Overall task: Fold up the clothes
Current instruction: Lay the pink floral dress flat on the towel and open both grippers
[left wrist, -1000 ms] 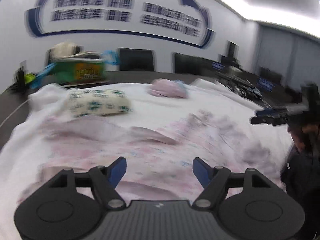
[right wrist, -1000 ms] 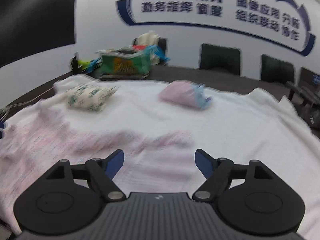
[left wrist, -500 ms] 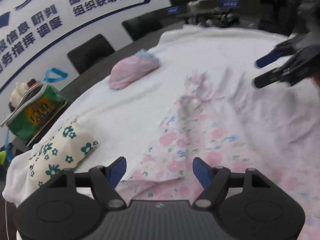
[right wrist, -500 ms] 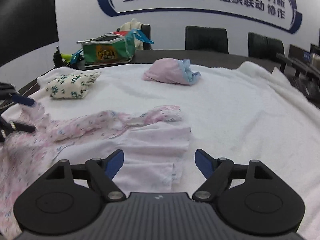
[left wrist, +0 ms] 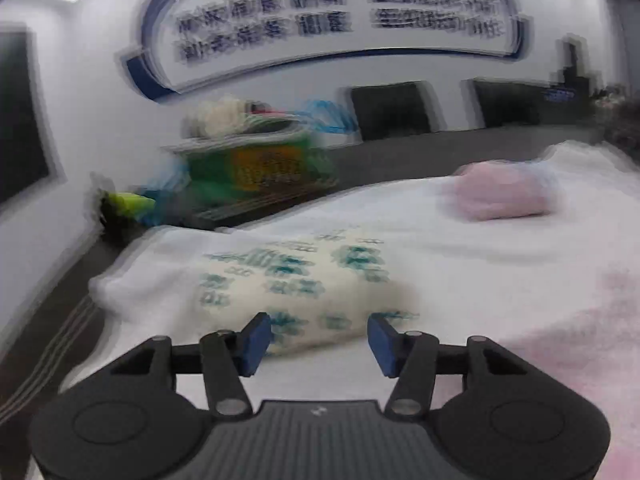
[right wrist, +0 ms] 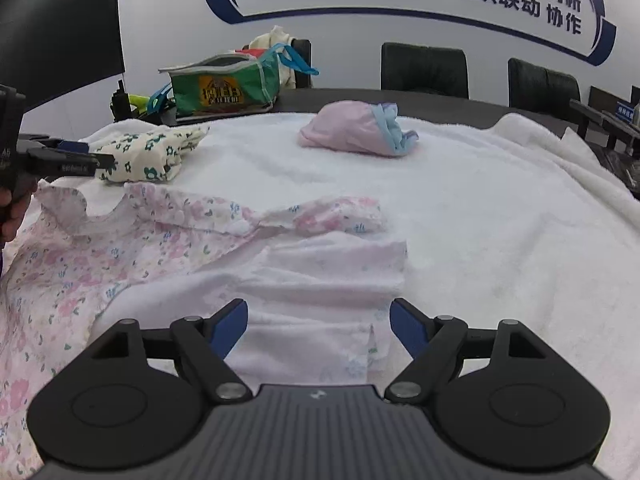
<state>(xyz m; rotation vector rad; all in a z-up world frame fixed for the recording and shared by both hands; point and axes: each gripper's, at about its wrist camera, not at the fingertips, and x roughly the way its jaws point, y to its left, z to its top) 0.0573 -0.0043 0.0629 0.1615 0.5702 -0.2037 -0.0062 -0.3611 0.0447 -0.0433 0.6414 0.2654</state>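
- The pink floral garment (right wrist: pixel 132 248) lay spread on the white towel (right wrist: pixel 500 216) that covered the table, one sleeve turned back so its pale inside showed, right in front of the right gripper (right wrist: pixel 318 326)
- That right gripper hung over the folded-back part with its blue-padded fingers wide apart and nothing between them
- The left gripper (left wrist: pixel 316 340) also stood wide and empty; its own view was badly blurred, and it pointed at the folded cream bundle with green flowers (left wrist: pixel 296 284), which sat beyond the garment's collar
- Seen from the right, the left gripper (right wrist: pixel 76 162) reached in just beside that bundle (right wrist: pixel 148 156), a hand (right wrist: pixel 14 212) behind it
- Further back from the garment lay a folded pink piece with blue trim (right wrist: pixel 356 130)
- Past the towel's far edge stood a green zip bag (right wrist: pixel 224 90), open at the top, with cream and coloured cloth showing behind it; what was inside I could not tell
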